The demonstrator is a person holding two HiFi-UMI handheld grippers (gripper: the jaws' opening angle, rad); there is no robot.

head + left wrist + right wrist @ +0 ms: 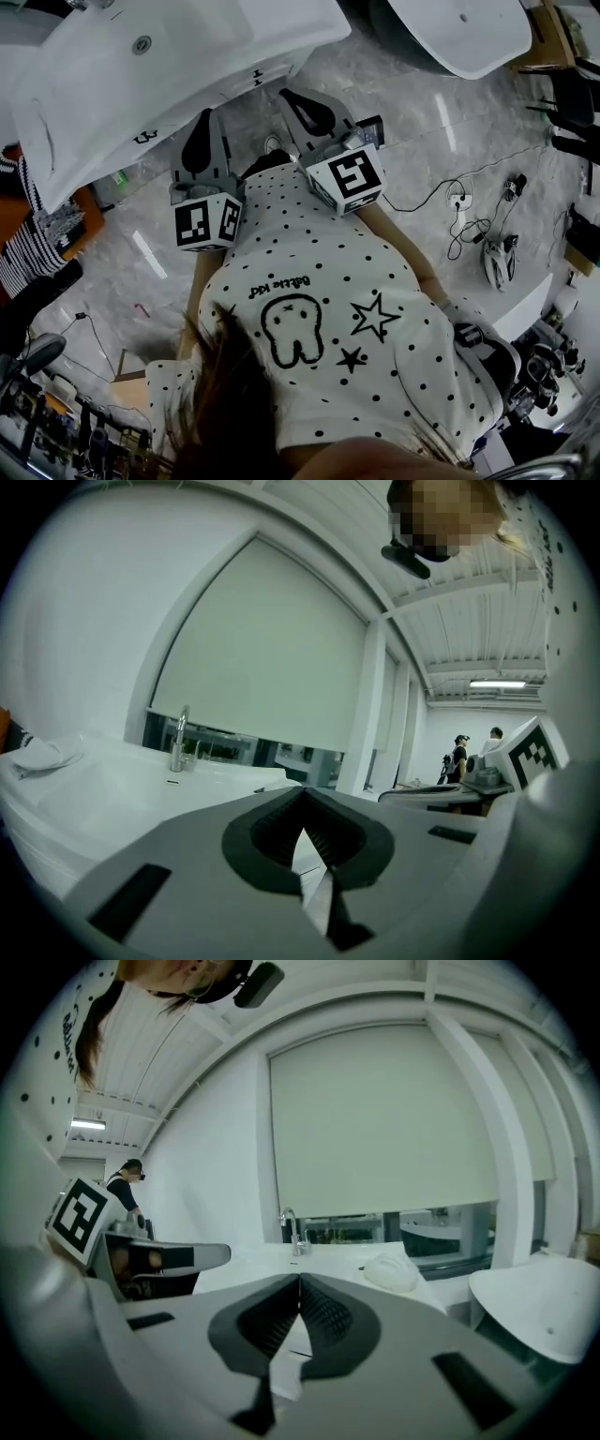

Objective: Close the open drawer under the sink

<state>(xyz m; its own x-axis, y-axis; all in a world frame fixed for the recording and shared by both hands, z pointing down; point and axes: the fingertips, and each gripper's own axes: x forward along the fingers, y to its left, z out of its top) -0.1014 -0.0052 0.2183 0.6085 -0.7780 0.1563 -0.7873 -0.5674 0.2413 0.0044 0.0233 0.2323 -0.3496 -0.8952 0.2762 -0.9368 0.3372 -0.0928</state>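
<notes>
You hold both tools clenched and empty. In the left gripper view the two dark pads of the left gripper [302, 794] meet at their tips with nothing between them, and the right gripper view shows the same for the right gripper [300, 1279]. In the head view they stand side by side in front of you, the left one pointing to 12 o'clock and the right one leaning to 11 o'clock. Both tips are just beside the front edge of the white sink [84, 103], which fills the picture from 9 to 12 o'clock. The relation that matters here is the one of height. Both gripper views look over the sink top, with the faucet [293, 1230] at 12 o'clock above the jaws, so the jaws aim too high. I cannot find the drawer in any view. By the task it must be below that top, so from your tips it should lie ahead at 12 o'clock but lower, hidden under the sink's edge. I judge that its front runs along the same line as this edge, which goes from 8 o'clock to 2 o'clock in the head view, so a push should go across that line. Which gripper is nearer to the drawer I cannot tell. You will probably need to lower your hands first, until the drawer front comes into the gripper views.
</notes>
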